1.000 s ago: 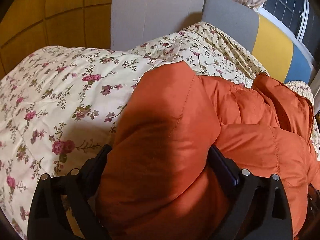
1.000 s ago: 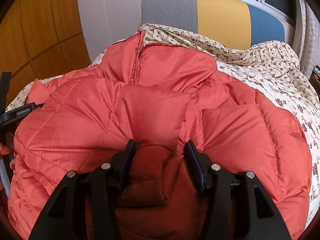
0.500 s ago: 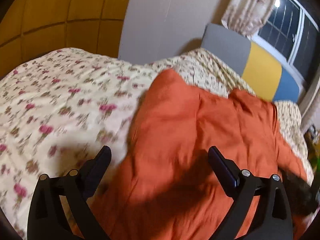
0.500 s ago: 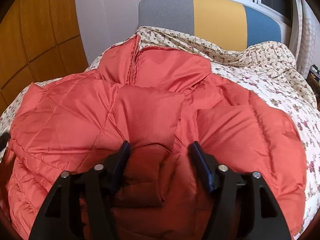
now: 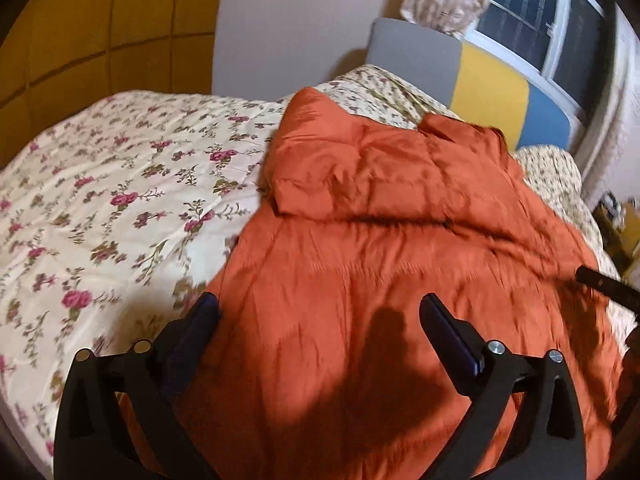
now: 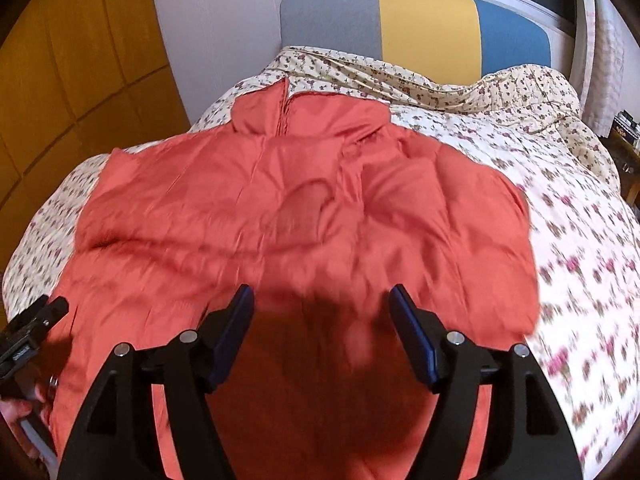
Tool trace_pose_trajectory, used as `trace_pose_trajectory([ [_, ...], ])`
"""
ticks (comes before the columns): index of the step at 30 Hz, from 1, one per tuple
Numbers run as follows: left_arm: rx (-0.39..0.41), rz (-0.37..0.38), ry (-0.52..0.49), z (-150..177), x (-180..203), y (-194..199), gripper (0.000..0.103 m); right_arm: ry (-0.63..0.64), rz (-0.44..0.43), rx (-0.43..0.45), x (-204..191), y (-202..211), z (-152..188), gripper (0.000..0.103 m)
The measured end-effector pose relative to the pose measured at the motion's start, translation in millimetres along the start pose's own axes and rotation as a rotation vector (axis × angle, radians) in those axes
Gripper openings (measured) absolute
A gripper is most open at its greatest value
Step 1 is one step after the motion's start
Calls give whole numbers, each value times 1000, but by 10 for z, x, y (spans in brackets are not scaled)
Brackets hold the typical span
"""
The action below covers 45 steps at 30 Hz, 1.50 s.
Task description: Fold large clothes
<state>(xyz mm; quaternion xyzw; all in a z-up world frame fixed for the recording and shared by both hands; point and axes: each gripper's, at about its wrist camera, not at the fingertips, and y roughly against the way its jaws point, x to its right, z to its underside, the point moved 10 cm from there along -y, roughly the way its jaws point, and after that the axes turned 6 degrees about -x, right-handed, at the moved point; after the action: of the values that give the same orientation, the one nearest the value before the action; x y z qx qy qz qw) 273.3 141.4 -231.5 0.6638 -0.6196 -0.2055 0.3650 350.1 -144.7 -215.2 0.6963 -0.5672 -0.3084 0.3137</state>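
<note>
An orange puffer jacket (image 6: 304, 216) lies spread on the bed, collar (image 6: 312, 116) toward the headboard, with a folded part (image 5: 360, 172) lying across its top. My left gripper (image 5: 319, 304) hovers open over the jacket's near left edge with nothing between its fingers. Above the jacket's near middle, my right gripper (image 6: 320, 294) has its jaws opening. The fabric lies below them, not pressed by the pads. The left gripper's tip (image 6: 28, 332) shows at the right wrist view's left edge, with a hand under it. The right gripper's tip (image 5: 608, 284) shows at the left wrist view's right edge.
A floral quilt (image 5: 120, 200) covers the bed around the jacket. A grey, yellow and blue headboard (image 6: 424, 28) stands at the far end under a window (image 5: 540, 32). Wooden panels (image 6: 80, 60) line the left wall. Some objects sit at the far right (image 6: 624, 128).
My left gripper let go of the jacket's puffed fold and drew back from it. My right gripper opened wider and pulled back and up. The jacket now lies flatter on the quilt.
</note>
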Motion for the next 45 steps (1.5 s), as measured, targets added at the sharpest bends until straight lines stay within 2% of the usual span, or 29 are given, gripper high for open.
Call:
trace_pose_trajectory([
  [5,13,17,-69,245,56,198,100,-7,2,-2,60,286,326,77],
  [7,11,7,-108,330,77,258,100,0,17,2,83,388,433,82],
  [11,-2,-18,-180,506,46,374,100,4,32,10,137,566,645,84],
  [16,-3,32,-122,607,-74,545,100,-10,42,11,225,726,846,84],
  [22,3,16,-42,660,-310,669,99,-64,61,-6,528,938,1192,84],
  [23,7,15,-39,668,-342,688,98,-75,65,-8,589,973,1246,84],
  [27,11,-1,-41,709,-444,738,83,-139,67,-23,870,1112,1498,83],
  [29,14,-7,-38,723,-496,752,82,-163,57,-34,964,1169,1613,83],
  [33,4,-3,-16,777,-605,749,82,-206,9,-73,1054,1205,1863,75],
  [37,-28,64,5,885,-590,713,82,-248,-54,-109,1072,1206,2081,72],
  [40,-25,92,-35,968,-487,737,81,-297,-124,-110,1043,1212,2188,71],
  [42,-30,100,-64,1010,-422,742,80,-295,-141,-98,1002,1223,2211,70],
  [45,-36,107,-62,1057,-382,752,65,-283,-162,-98,895,1214,2207,54],
])
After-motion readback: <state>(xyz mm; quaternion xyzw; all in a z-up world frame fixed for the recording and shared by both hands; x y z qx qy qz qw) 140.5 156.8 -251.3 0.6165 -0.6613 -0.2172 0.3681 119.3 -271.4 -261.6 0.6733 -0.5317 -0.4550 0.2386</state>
